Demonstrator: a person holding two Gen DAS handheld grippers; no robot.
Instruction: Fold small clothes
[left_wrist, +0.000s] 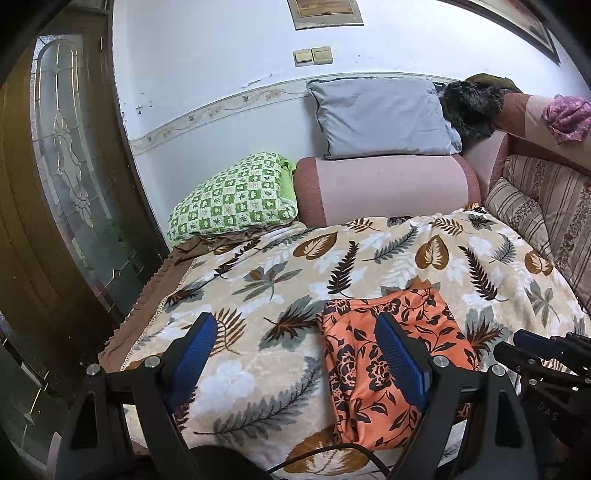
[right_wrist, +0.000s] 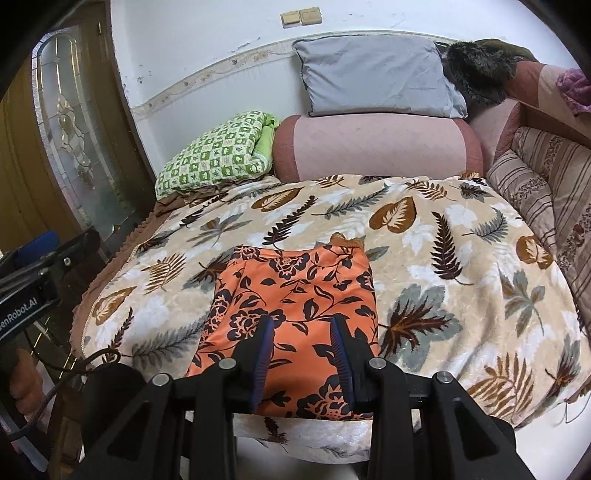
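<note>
An orange garment with a dark floral print (left_wrist: 373, 354) lies folded flat near the front edge of a leaf-patterned blanket (left_wrist: 280, 266); it also shows in the right wrist view (right_wrist: 295, 295). My left gripper (left_wrist: 295, 328) is open wide and empty, above the blanket just left of the garment, its right finger over the cloth. My right gripper (right_wrist: 303, 325) is open and empty, hovering over the garment's near half. It also shows at the left wrist view's right edge (left_wrist: 546, 354).
A green checked pillow (left_wrist: 236, 199), a pink bolster (left_wrist: 384, 188) and a grey cushion (left_wrist: 384, 118) lie behind the blanket. Striped cushions (right_wrist: 546, 192) line the right side. A wooden door with glass (left_wrist: 66, 177) stands at left. A cable (right_wrist: 74, 369) hangs at front left.
</note>
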